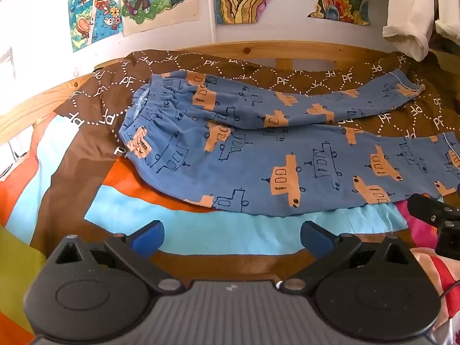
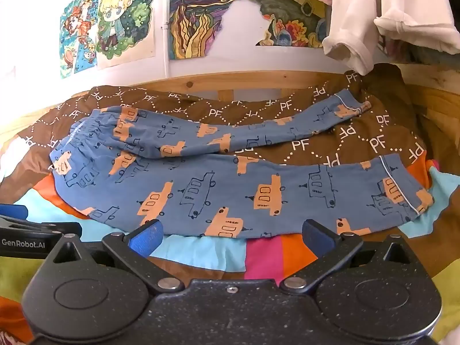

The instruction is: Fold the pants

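Both black two-finger grippers, left gripper [image 1: 231, 237] and right gripper [image 2: 231, 234], hovered with fingers apart and empty, just short of the blue car-printed cotton pants [image 2: 230, 184]. The pants lay spread on the bed's brown quilt [image 2: 359, 143], soft and limp; waistband and cuffs looked the best holds.

Pants [image 2: 230, 189] spread on bedcover [image 2: 201, 253], waistband left, legs right; wooden rail [image 2: 258, 79] behind; posters [image 2: 195, 14] on wall above.
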Tool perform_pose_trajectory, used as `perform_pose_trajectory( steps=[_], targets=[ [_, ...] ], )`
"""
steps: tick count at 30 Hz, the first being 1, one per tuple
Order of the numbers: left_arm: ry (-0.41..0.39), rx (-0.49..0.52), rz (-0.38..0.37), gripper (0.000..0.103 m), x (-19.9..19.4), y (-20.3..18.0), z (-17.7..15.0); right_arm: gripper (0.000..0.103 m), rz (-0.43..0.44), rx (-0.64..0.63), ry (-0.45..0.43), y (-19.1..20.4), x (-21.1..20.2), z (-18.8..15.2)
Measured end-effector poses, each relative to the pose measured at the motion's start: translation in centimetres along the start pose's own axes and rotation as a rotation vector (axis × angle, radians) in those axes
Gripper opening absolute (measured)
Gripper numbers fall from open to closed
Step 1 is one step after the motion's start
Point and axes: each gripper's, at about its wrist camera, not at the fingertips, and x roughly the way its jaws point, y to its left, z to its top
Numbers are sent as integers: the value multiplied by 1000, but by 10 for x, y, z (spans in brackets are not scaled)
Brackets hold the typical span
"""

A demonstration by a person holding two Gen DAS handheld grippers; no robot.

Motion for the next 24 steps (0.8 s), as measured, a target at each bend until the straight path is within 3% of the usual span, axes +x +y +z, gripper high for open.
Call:
perform_pose_trajectory(
  steps=[24],
  targets=[
    [-4,-12,-13,103,0,1,0,102,-5,-3,4,1,1,0]
  ],
)
